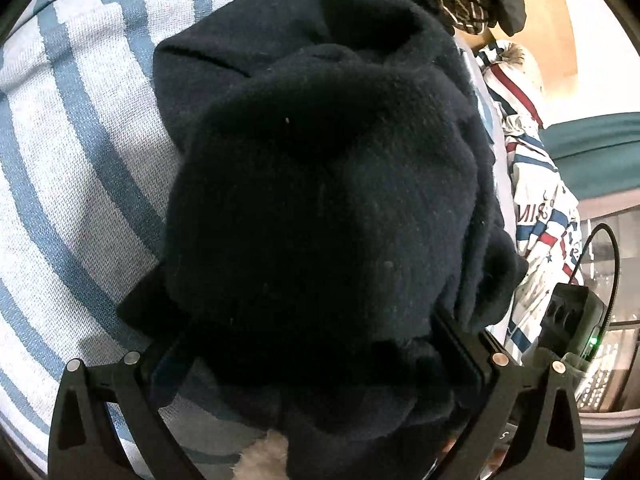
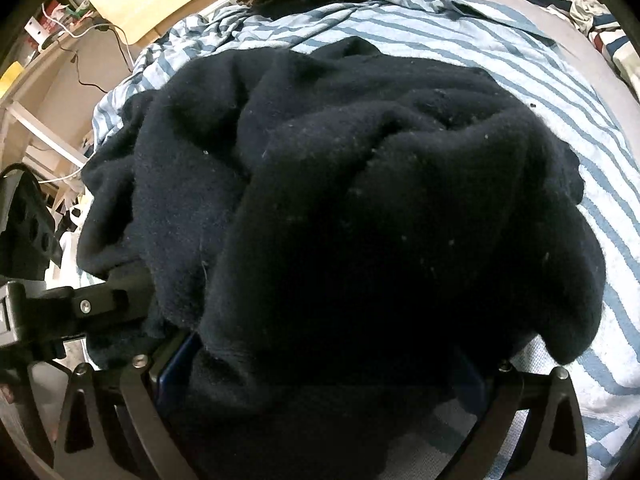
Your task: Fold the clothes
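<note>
Looking along our left gripper (image 1: 316, 360), we list a dark navy fleece garment (image 1: 320, 200) bunched between its jaws and heaped ahead of them; the fingertips are buried in cloth, so we cannot tell whether they pinch it. Our right gripper (image 2: 320, 380) is likewise smothered by the same garment (image 2: 340, 208), its jaws spread wide at the linkages, grip unclear. Beneath and beyond both jaws lies a blue-and-white striped sheet (image 1: 72, 152). Right of the left jaws: a white, red and blue printed garment (image 1: 536, 208).
</note>
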